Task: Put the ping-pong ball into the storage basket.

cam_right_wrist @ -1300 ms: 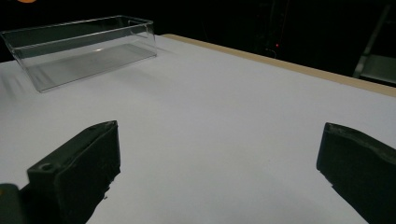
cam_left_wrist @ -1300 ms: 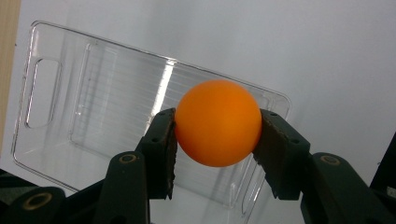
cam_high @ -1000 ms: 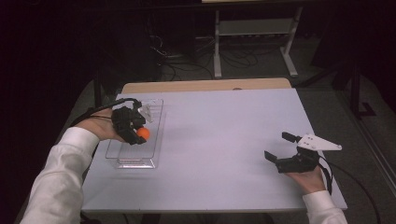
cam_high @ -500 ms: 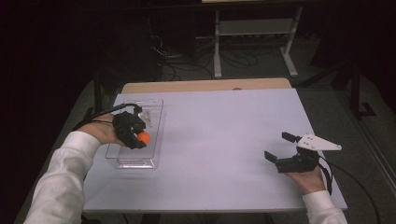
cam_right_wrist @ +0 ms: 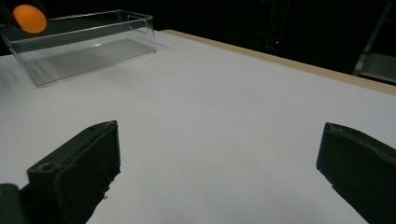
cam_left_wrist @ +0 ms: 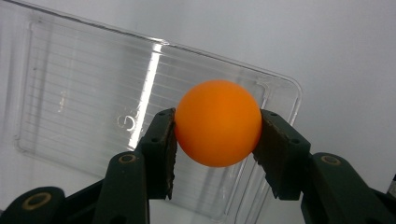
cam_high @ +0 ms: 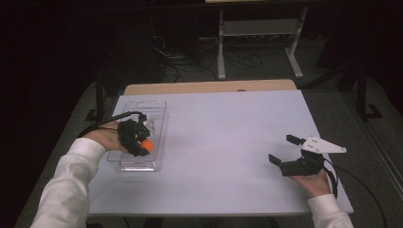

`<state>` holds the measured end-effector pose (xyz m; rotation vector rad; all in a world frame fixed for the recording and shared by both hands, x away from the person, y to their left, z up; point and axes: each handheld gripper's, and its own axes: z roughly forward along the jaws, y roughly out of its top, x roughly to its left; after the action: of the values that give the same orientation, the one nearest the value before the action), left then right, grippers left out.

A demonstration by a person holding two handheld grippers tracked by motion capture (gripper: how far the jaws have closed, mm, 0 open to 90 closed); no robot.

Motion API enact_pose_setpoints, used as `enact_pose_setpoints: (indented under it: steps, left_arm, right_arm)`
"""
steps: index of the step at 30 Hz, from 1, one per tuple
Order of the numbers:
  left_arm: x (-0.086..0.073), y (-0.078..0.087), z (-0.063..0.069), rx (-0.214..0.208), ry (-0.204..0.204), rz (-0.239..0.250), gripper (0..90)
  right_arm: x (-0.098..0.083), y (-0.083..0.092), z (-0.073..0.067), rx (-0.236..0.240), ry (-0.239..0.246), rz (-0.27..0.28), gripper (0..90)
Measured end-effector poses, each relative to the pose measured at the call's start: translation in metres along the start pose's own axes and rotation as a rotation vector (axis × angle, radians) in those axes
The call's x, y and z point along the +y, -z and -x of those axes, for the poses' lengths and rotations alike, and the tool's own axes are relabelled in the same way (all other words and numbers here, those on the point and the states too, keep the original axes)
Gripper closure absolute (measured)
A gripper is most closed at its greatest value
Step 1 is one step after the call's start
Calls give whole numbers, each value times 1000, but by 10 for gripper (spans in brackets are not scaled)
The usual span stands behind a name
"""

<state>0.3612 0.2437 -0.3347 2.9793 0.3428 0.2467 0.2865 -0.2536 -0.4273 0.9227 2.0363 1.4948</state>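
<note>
Now orange ball (cam_left_wrist: 217, 123) clamped between left gripper (cam_left_wrist: 215, 135) jaws, above clear tray (cam_left_wrist: 84, 88).

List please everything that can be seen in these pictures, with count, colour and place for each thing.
small round orange ball: one, orange, held between the jaws of the left gripper, above the tray.
clear rectangular plastic tray: one, transparent, on the left part of the table.
flat white table: one, white top with a light wooden strip along the far edge.
metal frame stand: one, pale grey, on the dark floor behind the table.
left gripper: one, black, over the tray, shut on the ball.
right gripper: one, black with a grey plate, at the right near side, jaws open.
white sleeves: two, at the bottom edge.
</note>
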Motion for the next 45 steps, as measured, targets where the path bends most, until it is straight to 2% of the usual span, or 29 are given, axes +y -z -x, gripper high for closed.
enact_pose_setpoints:
  steps: [6,10,18,24,31,37,45]
  left_arm:
    - [1,-5,-1,3,-6,15,507]
    - [1,-8,-1,-5,-14,2,507]
    - [-2,-22,-3,-29,-1,5,507]
    - [-3,-27,-8,-32,7,-4,507]
    - [-1,-38,-8,-54,2,-2,507]
    - [-2,-45,-9,-82,15,10,507]
    - [0,-55,-10,-98,14,-11,507]
  right_arm:
    - [0,1,0,-4,3,-3,0]
    - [-1,0,0,-5,3,-5,0]
    - [-1,-1,-1,-4,8,-13,0]
    - [-1,0,0,-10,8,-14,0]
    - [-1,1,1,-12,3,-13,0]
    - [-1,0,1,-11,7,-16,0]
    - [-2,0,2,-11,4,-25,0]
